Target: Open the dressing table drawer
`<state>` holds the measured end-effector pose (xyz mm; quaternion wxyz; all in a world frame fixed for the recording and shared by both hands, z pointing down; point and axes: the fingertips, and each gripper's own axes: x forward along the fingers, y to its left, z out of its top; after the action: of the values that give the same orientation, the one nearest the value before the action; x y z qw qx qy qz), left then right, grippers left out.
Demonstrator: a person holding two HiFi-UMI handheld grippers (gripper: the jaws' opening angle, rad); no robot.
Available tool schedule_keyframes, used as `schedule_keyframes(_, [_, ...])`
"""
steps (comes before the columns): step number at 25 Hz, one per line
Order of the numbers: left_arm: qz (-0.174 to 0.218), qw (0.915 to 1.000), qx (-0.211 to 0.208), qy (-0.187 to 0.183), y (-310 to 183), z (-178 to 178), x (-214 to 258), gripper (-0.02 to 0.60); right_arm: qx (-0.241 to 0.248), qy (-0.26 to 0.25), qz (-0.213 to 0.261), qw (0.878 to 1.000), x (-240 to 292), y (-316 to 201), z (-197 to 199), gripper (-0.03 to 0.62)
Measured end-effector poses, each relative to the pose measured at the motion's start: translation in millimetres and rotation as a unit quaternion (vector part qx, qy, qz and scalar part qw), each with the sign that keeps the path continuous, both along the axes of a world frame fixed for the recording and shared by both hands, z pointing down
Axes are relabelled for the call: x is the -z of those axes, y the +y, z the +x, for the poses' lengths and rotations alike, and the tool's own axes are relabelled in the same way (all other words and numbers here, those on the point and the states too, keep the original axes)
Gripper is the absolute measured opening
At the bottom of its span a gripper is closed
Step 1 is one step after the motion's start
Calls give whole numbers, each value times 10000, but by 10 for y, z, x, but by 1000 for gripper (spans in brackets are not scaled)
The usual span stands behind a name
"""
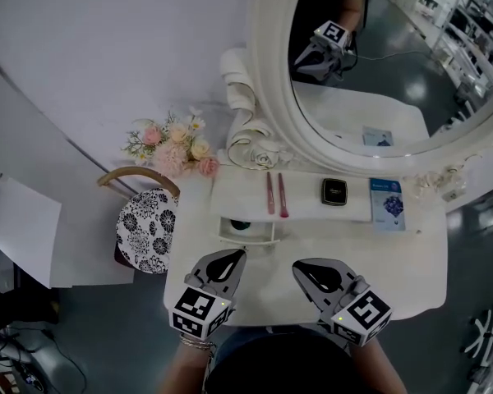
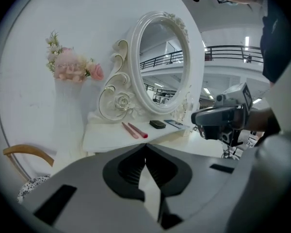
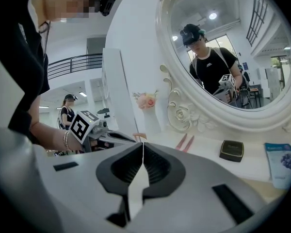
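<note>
Hugging pale wall, white dressing table w/ oval mirror, drawer out

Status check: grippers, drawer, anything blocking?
Left gripper shut, empty. Right gripper shut, empty. Small white drawer of white dressing table stands pulled out. Nothing blocking it.

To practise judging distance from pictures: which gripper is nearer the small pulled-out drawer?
Left. The left gripper sits just in front of the drawer; the right gripper is off to its right, further away.
</note>
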<state>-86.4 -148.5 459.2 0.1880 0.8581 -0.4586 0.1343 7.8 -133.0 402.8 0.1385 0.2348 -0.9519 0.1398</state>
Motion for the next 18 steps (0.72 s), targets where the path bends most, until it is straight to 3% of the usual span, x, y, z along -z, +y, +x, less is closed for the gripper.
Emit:
schedule_keyframes(7, [291,9995,-44,113,-35,40,333,18,48,-72,146,9999,132,-105,27,20])
schedule_keyframes(10, [394,9991,-46,174,-38,52,438,18,65,-346,260,9990,243,-150,13,20])
schedule_keyframes(14, [507,9984,-60,231,-54,48,539,18,55,-82,408,9991,282,-193,88,20])
schedule_keyframes(18, [658,9974,-58,305,-89,56,664,18,-10,-126,610,9981,429,-234,143,18])
